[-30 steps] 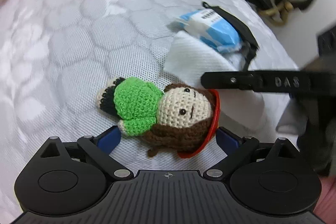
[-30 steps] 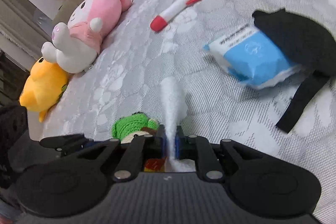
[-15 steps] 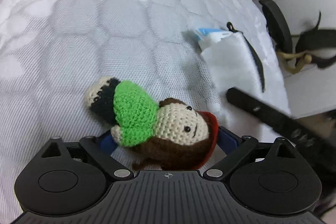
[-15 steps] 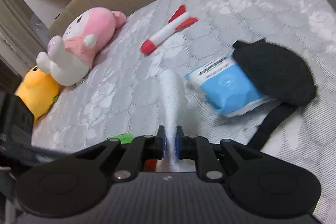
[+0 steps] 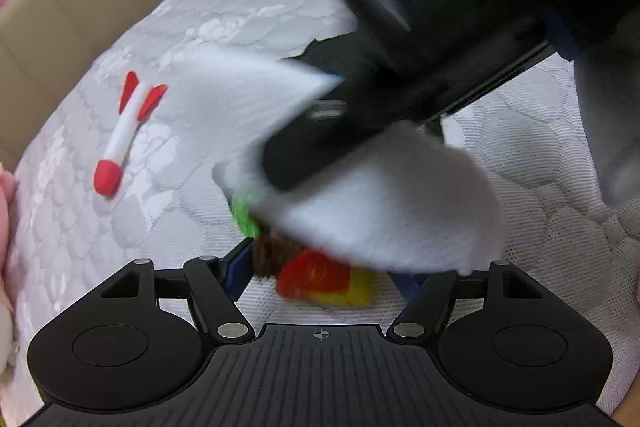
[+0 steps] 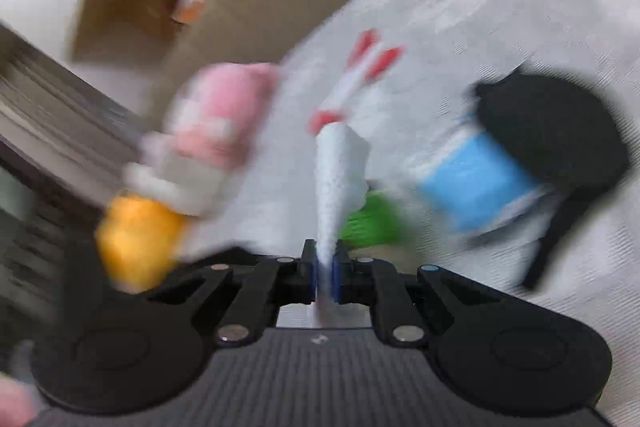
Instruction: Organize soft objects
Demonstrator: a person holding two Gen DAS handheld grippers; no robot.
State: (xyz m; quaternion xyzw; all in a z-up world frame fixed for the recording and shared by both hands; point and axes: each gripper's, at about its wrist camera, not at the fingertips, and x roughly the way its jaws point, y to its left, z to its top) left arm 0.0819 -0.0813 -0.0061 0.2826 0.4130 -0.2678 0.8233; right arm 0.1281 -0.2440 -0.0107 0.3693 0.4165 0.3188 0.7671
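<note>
Right gripper (image 6: 324, 273): jaws pinched together on a white cloth (image 6: 340, 171), which stands up between the blue pads (image 6: 337, 277).
Picture: heavily smeared, details soft.
Green crochet piece (image 6: 372, 223): just behind the cloth, right of it.
Blue packet (image 6: 480, 179): on the quilted bed cover (image 6: 500, 7), partly under a black pouch (image 6: 556, 131).
Red-and-white rocket toy (image 6: 352, 87): lying beyond the cloth tip.
Pink plush (image 6: 216, 123): at the left, an orange-yellow plush (image 6: 136, 239) beside it.

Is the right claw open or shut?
Shut: the right claw has its fingers pinching the white cloth between them.
</note>
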